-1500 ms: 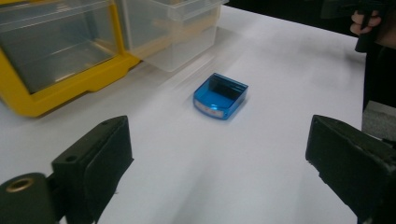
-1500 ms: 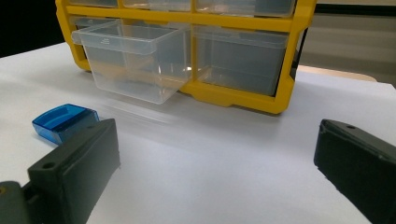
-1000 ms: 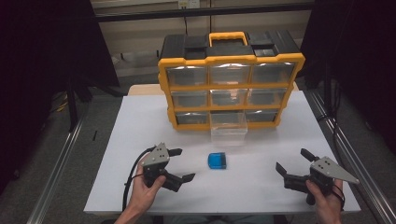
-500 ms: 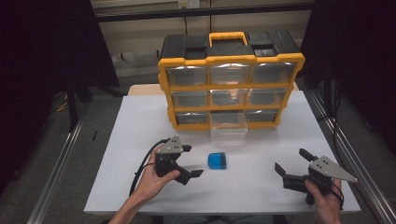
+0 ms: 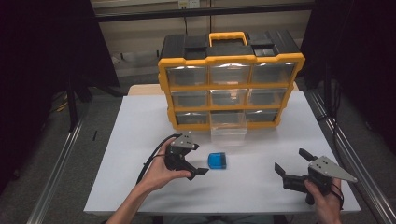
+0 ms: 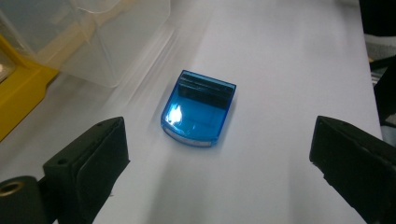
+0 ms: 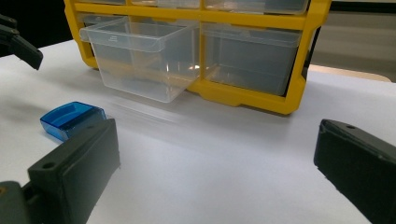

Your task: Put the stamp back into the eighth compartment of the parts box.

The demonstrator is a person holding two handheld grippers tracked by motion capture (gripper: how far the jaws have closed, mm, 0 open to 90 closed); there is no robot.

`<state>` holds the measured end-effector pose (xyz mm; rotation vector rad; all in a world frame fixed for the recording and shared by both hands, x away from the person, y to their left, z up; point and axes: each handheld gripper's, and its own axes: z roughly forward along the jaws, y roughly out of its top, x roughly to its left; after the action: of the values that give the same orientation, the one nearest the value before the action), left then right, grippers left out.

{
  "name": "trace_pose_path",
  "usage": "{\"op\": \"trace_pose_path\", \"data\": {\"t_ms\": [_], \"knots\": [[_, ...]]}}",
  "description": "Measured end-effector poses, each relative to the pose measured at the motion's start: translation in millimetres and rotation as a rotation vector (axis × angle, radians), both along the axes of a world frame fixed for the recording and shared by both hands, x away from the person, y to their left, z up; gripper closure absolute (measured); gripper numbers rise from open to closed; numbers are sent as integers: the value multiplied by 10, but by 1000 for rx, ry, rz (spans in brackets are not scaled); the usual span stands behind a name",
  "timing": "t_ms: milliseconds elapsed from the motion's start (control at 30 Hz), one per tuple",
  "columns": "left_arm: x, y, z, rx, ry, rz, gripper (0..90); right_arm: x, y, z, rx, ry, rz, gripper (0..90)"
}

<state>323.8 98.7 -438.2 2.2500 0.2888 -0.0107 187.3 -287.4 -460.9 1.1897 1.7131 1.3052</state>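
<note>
My left gripper hangs spread wide just short of the blue case, which lies flat on the tabletop before the pulled-out clear drawer. Closing too high, I'd likely skid it away. My right gripper waits, gaping and empty.

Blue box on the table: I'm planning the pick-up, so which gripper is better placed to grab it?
Left. The left gripper is open right beside the blue box, jaws facing it. The right gripper sits far off.
</note>
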Motion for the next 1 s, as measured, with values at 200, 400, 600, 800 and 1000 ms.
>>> {"op": "trace_pose_path", "data": {"t_ms": [200, 400, 600, 800, 1000], "knots": [[44, -82, -44, 66, 16, -35, 56, -10, -6, -1, 1, 2, 1, 1], [64, -227, -29, 124, -2, -82, 65, -6, 11, -4, -4, 3, 12, 1], [130, -309, -6, 189, 24, -137, 64, -12, 12, -3, -8, 0, 14, 1], [183, -370, -36, 232, 38, -153, 69, -14, 8, -3, -8, 1, 15, 1], [223, -410, -76, 266, 53, -174, 74, -17, 9, -3, -9, 1, 17, 1]]}}
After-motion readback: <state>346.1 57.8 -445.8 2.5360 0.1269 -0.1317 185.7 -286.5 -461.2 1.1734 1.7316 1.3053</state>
